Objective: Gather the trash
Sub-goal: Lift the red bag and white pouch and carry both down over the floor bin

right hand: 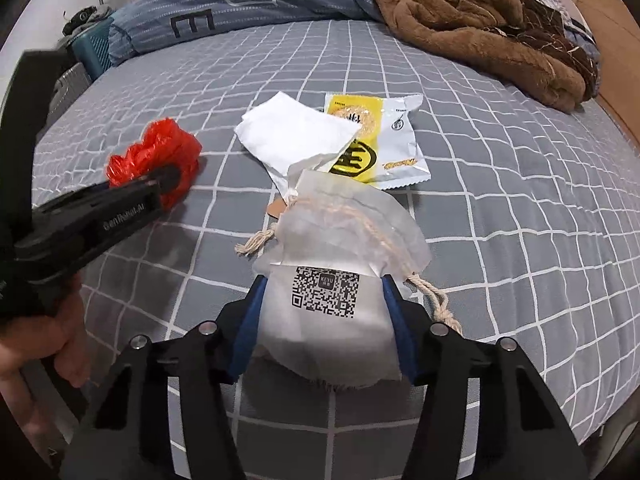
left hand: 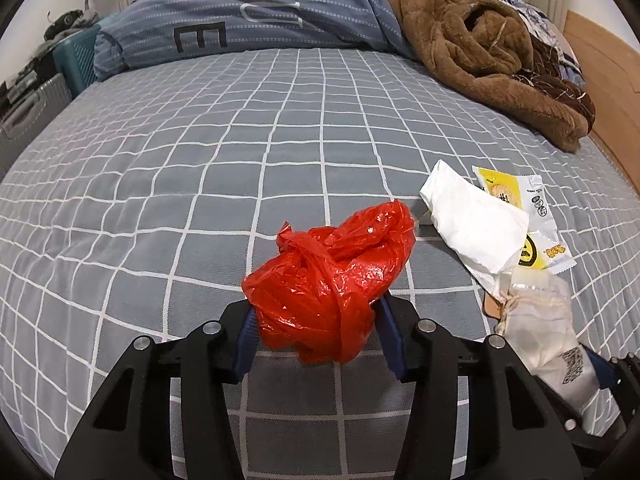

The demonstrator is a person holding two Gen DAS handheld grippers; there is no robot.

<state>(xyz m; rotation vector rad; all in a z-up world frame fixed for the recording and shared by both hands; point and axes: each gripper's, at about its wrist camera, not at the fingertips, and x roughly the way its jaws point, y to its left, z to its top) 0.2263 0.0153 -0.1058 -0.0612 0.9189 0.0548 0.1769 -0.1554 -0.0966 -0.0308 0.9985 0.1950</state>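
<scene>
A crumpled red plastic bag (left hand: pixel 328 280) lies on the grey checked bed, and my left gripper (left hand: pixel 316 316) is shut on it, its blue pads pressing both sides. The same red bag (right hand: pixel 156 156) and left gripper (right hand: pixel 160 178) show at the left of the right wrist view. My right gripper (right hand: pixel 322 316) is shut on a white drawstring pouch (right hand: pixel 332 280) with a QR code label; that pouch (left hand: pixel 548 332) also shows at the left view's right edge. Beyond it lie a white paper napkin (right hand: pixel 296 140) and a yellow-and-white snack wrapper (right hand: pixel 384 140).
A brown fleece blanket (left hand: pixel 488 56) is heaped at the bed's far right, a blue-grey duvet (left hand: pixel 256 12) at the far end. A wooden headboard (left hand: pixel 608 80) runs along the right. A teal crate (left hand: pixel 78 60) and a grey suitcase (left hand: pixel 28 116) stand beside the bed's left edge.
</scene>
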